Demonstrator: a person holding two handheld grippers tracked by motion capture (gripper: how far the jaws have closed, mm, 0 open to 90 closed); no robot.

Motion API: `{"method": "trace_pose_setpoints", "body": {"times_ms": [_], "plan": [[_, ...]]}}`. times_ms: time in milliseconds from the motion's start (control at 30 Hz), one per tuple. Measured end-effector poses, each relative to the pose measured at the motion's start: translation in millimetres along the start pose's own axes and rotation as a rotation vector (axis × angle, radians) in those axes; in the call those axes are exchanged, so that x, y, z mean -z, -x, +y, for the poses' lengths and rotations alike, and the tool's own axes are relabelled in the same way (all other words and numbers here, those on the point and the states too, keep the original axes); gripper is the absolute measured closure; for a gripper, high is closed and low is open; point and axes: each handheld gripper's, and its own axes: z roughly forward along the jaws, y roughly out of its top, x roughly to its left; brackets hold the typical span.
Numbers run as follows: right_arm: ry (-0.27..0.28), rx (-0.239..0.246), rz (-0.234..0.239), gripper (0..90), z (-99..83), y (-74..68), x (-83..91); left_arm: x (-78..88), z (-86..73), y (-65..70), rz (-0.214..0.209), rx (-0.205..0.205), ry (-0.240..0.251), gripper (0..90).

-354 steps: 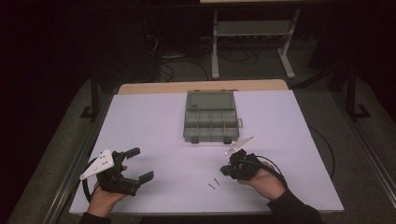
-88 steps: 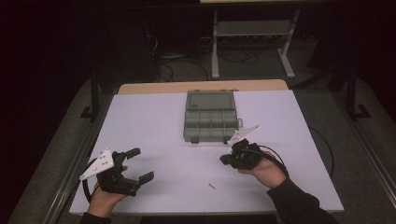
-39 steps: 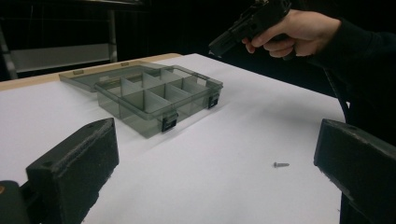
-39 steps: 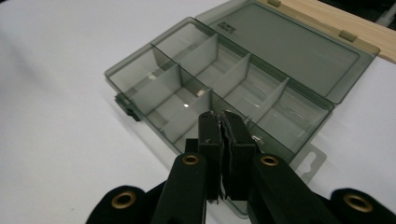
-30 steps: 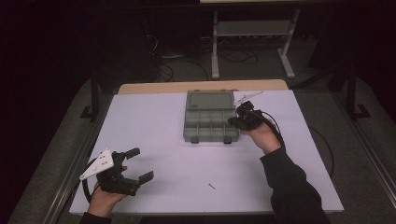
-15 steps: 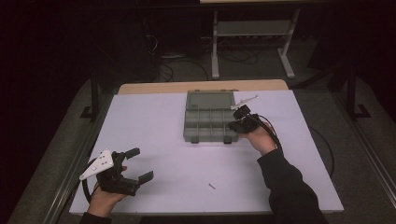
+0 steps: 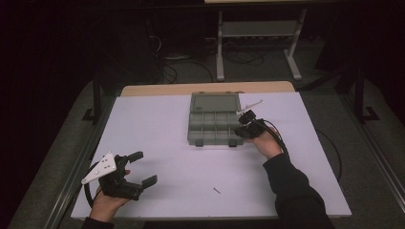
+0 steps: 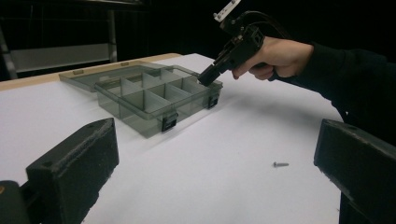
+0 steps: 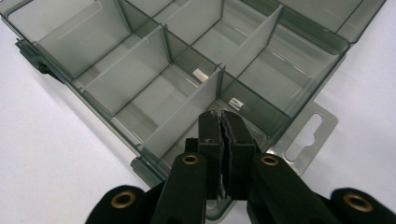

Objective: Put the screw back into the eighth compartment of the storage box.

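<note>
An open grey compartment box [image 7: 213, 141] lies at the middle back of the white table, lid flat behind it. My right gripper [image 7: 238, 130] is shut, its tips low over the box's near right corner compartment [image 9: 261, 100]. Its pads [image 9: 211, 128] press together and I cannot tell whether anything is pinched between them. From the left gripper view the right gripper [image 8: 206, 79] dips over the box's [image 8: 140, 109] rim. Two small bright pieces [image 9: 201, 73] lie in the compartments. My left gripper [image 7: 143, 168] rests open at the near left, empty. A lone screw [image 7: 216, 190] lies on the table.
The white table sheet [image 7: 157, 124] spreads around the box, with a wooden edge [image 7: 205, 88] behind it. A metal stand [image 7: 258, 33] and cables sit on the dark floor beyond. The right gripper's cable [image 7: 329, 152] trails off the right side.
The right gripper has sunk and come slightly nearer, down to the box's near right compartment, still shut. The left gripper and the loose screw have not moved.
</note>
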Motion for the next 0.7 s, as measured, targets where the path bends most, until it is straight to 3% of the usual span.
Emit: {"method": "trace_pose_setpoints", "body": {"times_ms": [200, 367, 467, 500, 700], "plan": [[0.033, -0.014, 0.008, 66.2, 1.7, -0.6, 5.1, 0.1, 0.0, -0.4, 0.0, 0.0, -0.002, 0.0], [0.076, -0.02, 0.027, 43.6, 3.5, -1.3, 14.1, 0.0, 0.2, 0.1, -0.002, 0.0, 0.002, 0.0], [0.092, -0.063, 0.032, 17.2, 4.0, -0.8, 19.7, 0.1, 0.2, 0.0, -0.002, 0.0, 0.002, 0.0], [0.089, -0.075, 0.039, 12.9, 4.1, -0.5, 21.5, 0.1, 0.2, 0.0, -0.002, 0.0, 0.002, 0.0], [0.085, -0.071, 0.064, 11.5, 0.5, -4.9, 34.5, 0.3, 0.3, 0.0, -0.001, -0.002, 0.003, 0.0]]}}
